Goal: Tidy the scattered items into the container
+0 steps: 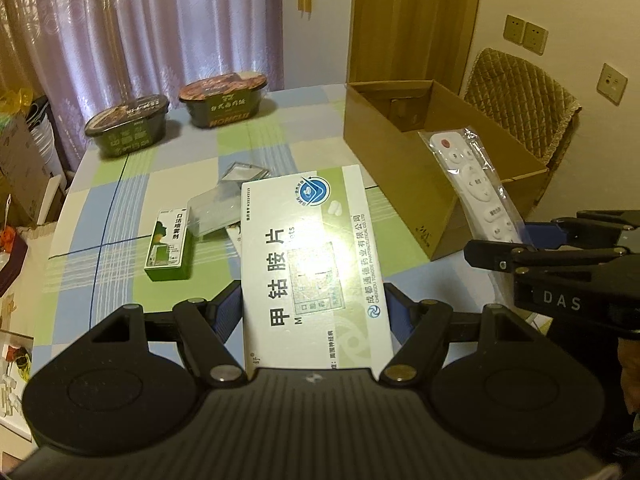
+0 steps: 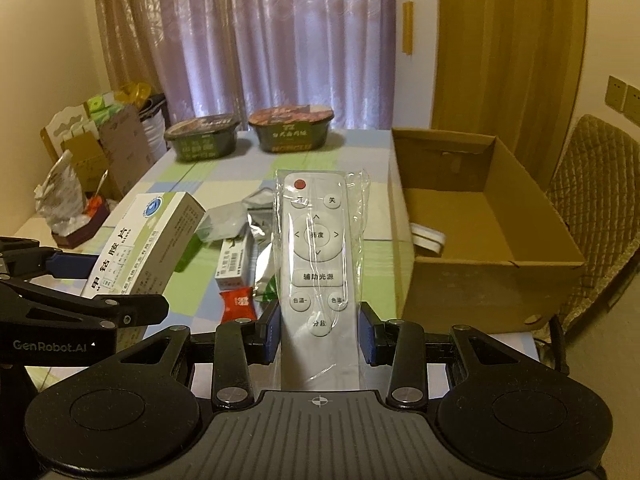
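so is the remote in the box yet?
Not yet. The remote, in its plastic sleeve, is held in the right gripper, left of the cardboard box and above the table.

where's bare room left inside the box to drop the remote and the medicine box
Most of the cardboard box floor is bare: only a white roll lies against its left wall, so the middle and right side are free. On the table, the cloth between the two food tubs and the box is bare; the clutter beside the small green box is crowded.
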A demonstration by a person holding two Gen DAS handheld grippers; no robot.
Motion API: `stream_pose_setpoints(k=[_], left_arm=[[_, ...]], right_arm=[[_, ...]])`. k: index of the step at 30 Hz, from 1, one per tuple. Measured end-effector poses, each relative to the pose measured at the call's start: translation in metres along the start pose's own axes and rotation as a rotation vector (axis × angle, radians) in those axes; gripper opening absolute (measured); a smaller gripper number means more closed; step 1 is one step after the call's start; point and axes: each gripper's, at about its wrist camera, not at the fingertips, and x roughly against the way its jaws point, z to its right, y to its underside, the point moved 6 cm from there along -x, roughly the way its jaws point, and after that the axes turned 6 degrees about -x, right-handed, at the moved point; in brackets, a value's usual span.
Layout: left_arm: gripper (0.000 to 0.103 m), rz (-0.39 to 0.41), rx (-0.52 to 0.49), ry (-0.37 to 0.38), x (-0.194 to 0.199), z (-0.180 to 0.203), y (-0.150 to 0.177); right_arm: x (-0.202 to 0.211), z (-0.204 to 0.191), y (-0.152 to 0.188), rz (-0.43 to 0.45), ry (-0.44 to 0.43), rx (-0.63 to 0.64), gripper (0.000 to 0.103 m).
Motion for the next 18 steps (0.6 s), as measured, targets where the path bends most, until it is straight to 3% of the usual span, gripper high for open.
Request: stream_pose_setpoints(k=[18], left_arm=[[0.069, -0.005, -0.046, 0.028, -0.015, 0.028, -0.018]], right_arm=[[0.001, 0.037, -0.01, 0.003, 0.038, -0.061, 0.041]])
